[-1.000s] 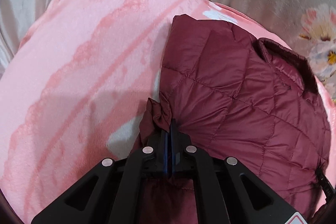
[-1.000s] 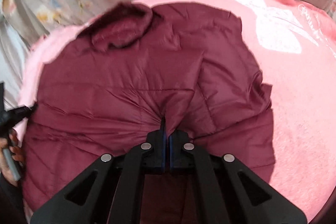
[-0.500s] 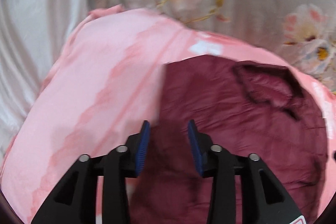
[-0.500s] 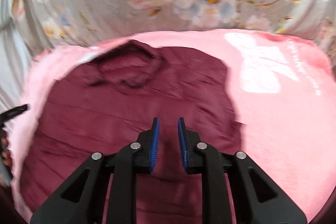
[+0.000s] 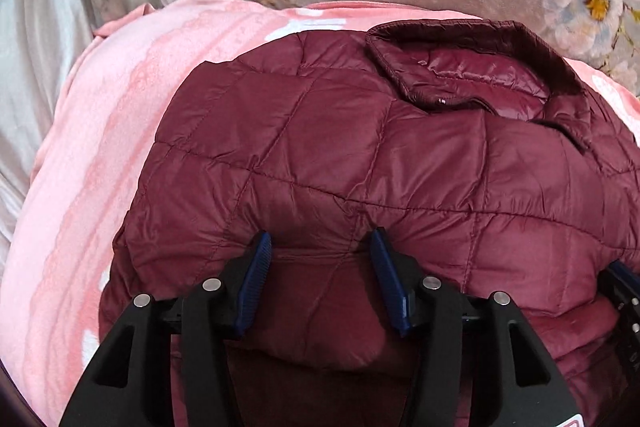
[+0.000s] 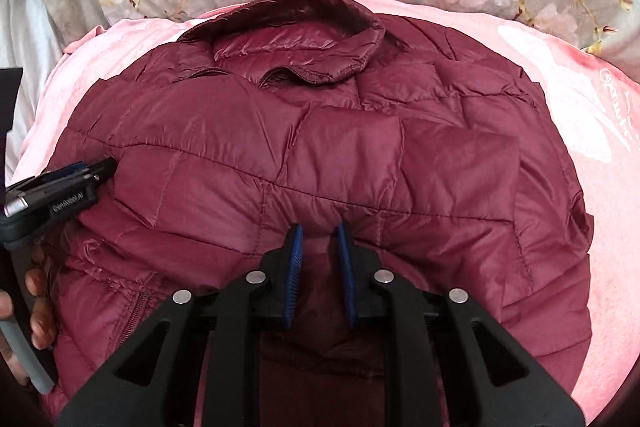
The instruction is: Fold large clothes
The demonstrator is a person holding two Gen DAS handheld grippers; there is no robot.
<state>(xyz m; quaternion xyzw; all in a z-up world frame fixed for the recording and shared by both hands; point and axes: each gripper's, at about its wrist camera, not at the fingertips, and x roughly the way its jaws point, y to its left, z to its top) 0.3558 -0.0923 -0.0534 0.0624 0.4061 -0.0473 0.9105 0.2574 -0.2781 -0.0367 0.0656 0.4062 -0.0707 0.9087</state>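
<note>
On the pink blanket [image 5: 100,147] lies the maroon quilted jacket [image 5: 340,155], hem folded toward its collar [image 6: 296,11]. Left gripper [image 5: 320,247] gapes wide, right gripper [image 6: 319,235] narrowly parted; both empty. Press fold flat, evenly.

The maroon jacket [image 6: 340,155] lies on a pink blanket [image 6: 580,115], collar [image 6: 304,11] far. The right gripper [image 6: 319,239], jaws parted, meets its near fold; the left gripper [image 6: 60,187] sits at left.

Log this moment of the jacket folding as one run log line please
left gripper: open, at fold edge | right gripper: open, at fold edge | maroon quilted jacket: folded, on pink blanket
</note>
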